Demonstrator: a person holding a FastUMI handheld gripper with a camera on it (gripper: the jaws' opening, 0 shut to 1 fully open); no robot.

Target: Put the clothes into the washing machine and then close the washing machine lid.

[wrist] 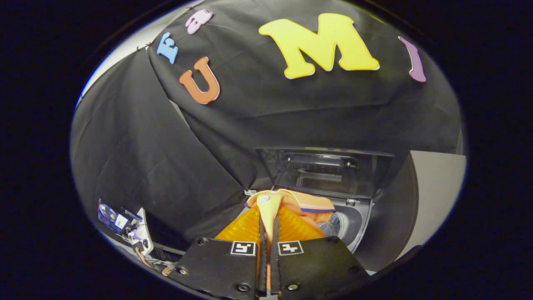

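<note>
Gripper [268, 227] is pinching an orange garment [291, 204] between both fingers, closed tight on the cloth.

Bunched cloth is draping over and past the fingertips, hanging just above the near edge of the washing machine [356, 225]; its drum opening is showing right of the cloth, and the raised lid [329, 173] is standing open beyond, against the far wall.

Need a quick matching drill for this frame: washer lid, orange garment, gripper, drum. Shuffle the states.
1. washing machine lid
2. orange garment
3. gripper
4. drum

A. pinched between the fingers
B. raised open, leaning against the booth wall
C. partly seen beyond the garment
D. shut on cloth

Pairs: 1-B, 2-A, 3-D, 4-C
</note>
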